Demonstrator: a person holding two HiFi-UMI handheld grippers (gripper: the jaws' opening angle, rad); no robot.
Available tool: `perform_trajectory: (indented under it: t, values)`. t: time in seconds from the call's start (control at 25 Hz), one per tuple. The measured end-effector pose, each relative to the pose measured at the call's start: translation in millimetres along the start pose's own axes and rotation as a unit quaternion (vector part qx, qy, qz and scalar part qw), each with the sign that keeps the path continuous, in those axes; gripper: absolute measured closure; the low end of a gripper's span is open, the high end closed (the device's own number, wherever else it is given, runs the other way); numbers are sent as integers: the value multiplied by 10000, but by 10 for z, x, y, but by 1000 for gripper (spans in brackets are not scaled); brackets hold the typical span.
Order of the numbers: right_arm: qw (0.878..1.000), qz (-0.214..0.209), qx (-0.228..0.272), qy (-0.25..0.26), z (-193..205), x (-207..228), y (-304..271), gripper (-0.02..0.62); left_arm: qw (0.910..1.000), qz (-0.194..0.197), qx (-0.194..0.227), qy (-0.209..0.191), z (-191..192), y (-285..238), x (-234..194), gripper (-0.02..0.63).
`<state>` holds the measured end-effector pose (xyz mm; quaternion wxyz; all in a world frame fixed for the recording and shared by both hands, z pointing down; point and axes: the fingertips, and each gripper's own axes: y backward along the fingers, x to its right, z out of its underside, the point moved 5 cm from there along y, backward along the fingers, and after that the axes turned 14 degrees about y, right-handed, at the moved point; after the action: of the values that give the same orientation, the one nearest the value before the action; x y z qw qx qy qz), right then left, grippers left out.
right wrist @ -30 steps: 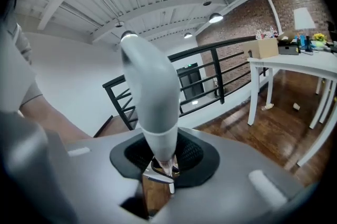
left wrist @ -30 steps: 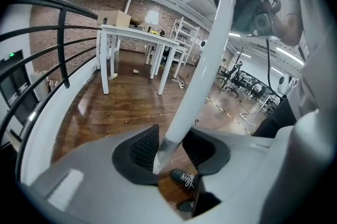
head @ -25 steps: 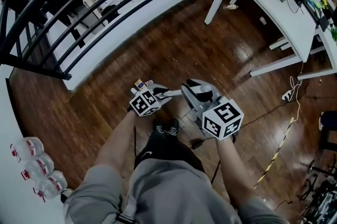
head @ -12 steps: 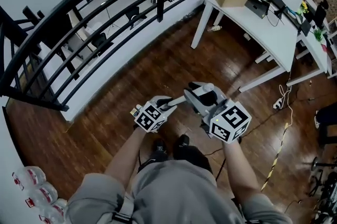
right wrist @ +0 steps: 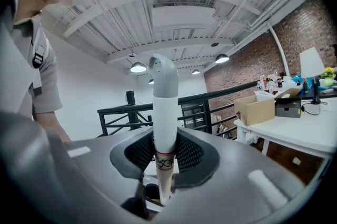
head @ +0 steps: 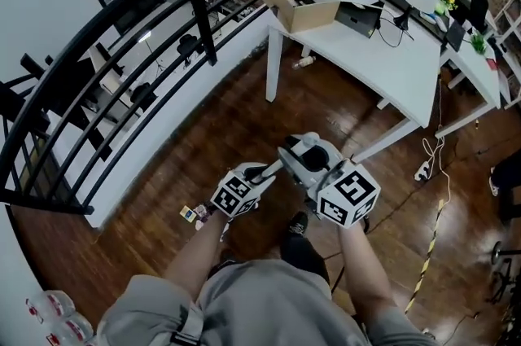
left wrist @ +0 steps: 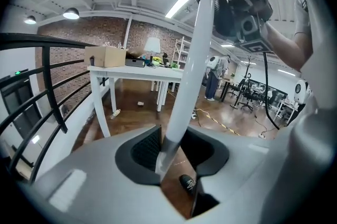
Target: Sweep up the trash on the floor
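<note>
A long white pole runs up between the jaws of my left gripper, and the pads rest against it. These jaws have just been closing on it. The pole's top reaches my right gripper, which is shut on the same white handle just below its curved end. In the head view both grippers, left and right, are held close together in front of my body. The pole's lower end is hidden. A plastic bottle lies on the wood floor by a table leg, and a small scrap lies farther under the table.
A white table with a cardboard box and clutter stands ahead. A black railing curves along the left. Cables and a power strip lie on the right. Several bottles sit at the lower left. People stand far off.
Both grippers have travelled with the pole toward the white table, which now sits much nearer. The bottles at the lower left have slid almost out of view.
</note>
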<state>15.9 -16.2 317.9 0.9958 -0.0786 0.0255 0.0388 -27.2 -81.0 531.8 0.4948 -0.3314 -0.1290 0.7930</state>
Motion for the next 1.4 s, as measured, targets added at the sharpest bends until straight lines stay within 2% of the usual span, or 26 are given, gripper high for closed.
perform_trajectory:
  t: [0.12,0.28,0.48,0.68,0.96,1.16,1.4]
  values:
    - [9998,-143,29,-107,140,567,224,511,9998,-154,-80,138,-244,-525,97,492]
    - [9997,-227,-62,-53,309,1348,242,508,9975,-631,85,321,-637,-1194,-78,492]
    - [9989,-202,-408,-95,614,1976,11,502,9905,-1133,153,759,-778,-1790,-369,497]
    - [9969,-334,-718,25,968,2345,-314,482,9879,-1161,140,1020,-765,-2264,-742,500]
    - [9933,-284,-1116,-19,1417,2828,-742,463,9856,-1169,50,1221,-811,-2895,-1315,500]
    - [9933,-115,-1144,-152,1584,3184,-741,464,9842,-1210,100,1292,-945,-3240,-1382,502]
    - [9924,281,-1168,-256,1646,3631,-341,434,9804,-1349,-40,1438,-1052,-3526,-1454,502]
